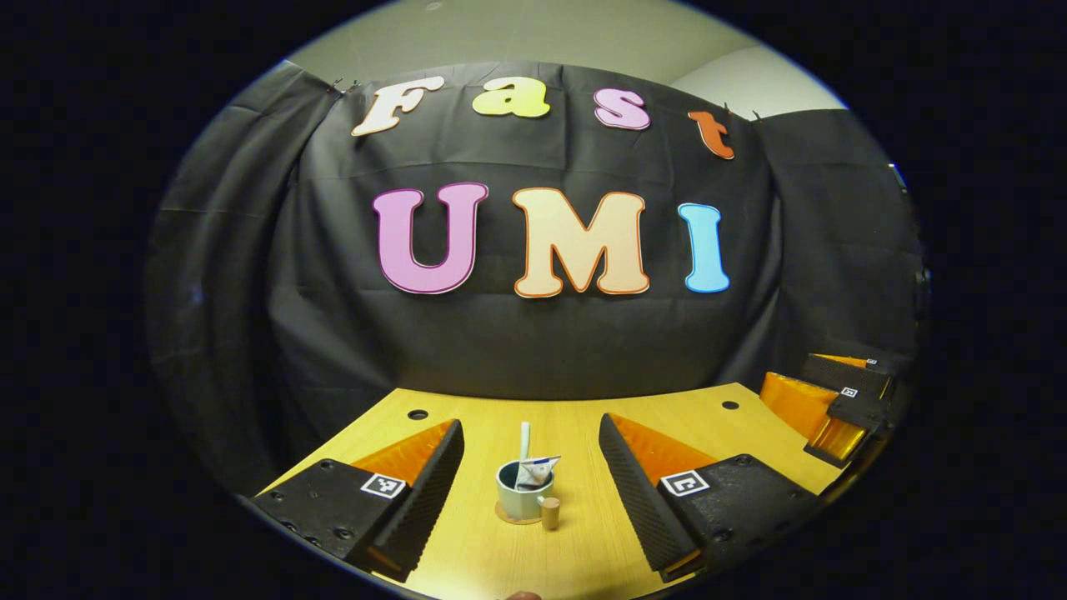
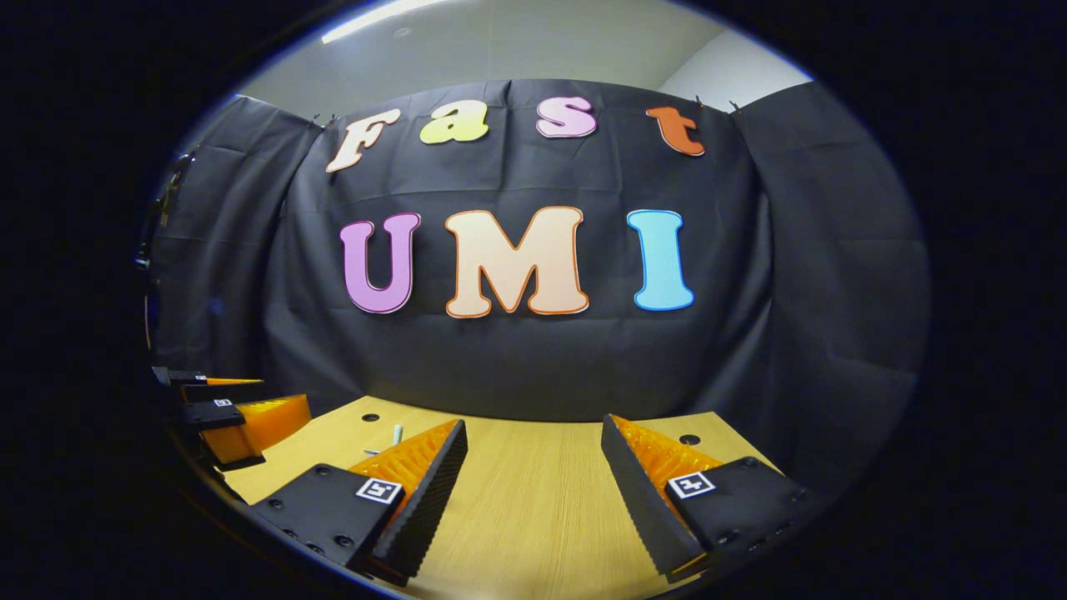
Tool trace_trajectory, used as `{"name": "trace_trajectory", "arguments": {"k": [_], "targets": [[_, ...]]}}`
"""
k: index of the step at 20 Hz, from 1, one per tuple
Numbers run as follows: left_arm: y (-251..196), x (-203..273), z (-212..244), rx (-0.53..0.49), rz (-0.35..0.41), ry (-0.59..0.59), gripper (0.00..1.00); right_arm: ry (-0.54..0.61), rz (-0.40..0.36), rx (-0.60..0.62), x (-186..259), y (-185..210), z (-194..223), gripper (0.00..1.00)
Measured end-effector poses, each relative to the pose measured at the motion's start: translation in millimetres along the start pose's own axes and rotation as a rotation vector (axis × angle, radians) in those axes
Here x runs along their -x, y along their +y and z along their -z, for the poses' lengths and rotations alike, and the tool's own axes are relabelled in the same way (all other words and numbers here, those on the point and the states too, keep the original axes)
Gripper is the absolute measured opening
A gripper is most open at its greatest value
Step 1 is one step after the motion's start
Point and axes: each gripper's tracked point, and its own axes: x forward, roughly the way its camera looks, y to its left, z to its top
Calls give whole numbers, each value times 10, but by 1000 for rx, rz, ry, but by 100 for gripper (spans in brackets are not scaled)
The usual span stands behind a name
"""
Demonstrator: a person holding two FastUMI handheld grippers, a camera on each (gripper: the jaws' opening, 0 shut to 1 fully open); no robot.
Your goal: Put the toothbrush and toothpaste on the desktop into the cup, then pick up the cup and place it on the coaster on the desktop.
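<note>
We judge the task to be at its close, or very nearly so: in the left gripper view the cup [image 1: 523,492] stands ahead of the left gripper [image 1: 531,467], between the lines of its two fingers but not touched by either, and it appears to rest on the coaster [image 1: 514,519], whose edge peeks out under its base. The toothbrush [image 1: 524,439] rises upright from the cup, and the toothpaste [image 1: 536,472] leans inside it beside the brush. Our left gripper is spread wide and holds nothing; the right gripper [image 2: 533,467] is likewise wide and empty, with bare desktop [image 2: 533,517] between its fingers. If anything remains, it is only to check that the cup sits squarely on the coaster and to draw both tools back without knocking the cup's handle [image 1: 550,510], which points toward us. Most of the coaster is hidden beneath the cup, so we cannot tell how well centred it is. In the right gripper view, a pale tip past our left finger may be the toothbrush; it is too small to be sure.
</note>
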Motion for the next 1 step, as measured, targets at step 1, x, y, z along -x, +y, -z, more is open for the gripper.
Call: {"name": "trace_trajectory", "arguments": {"k": [1], "targets": [[25,9,-17,7,-2,-5,95,-2,1,-3,-1,-4,-19,98]]}}
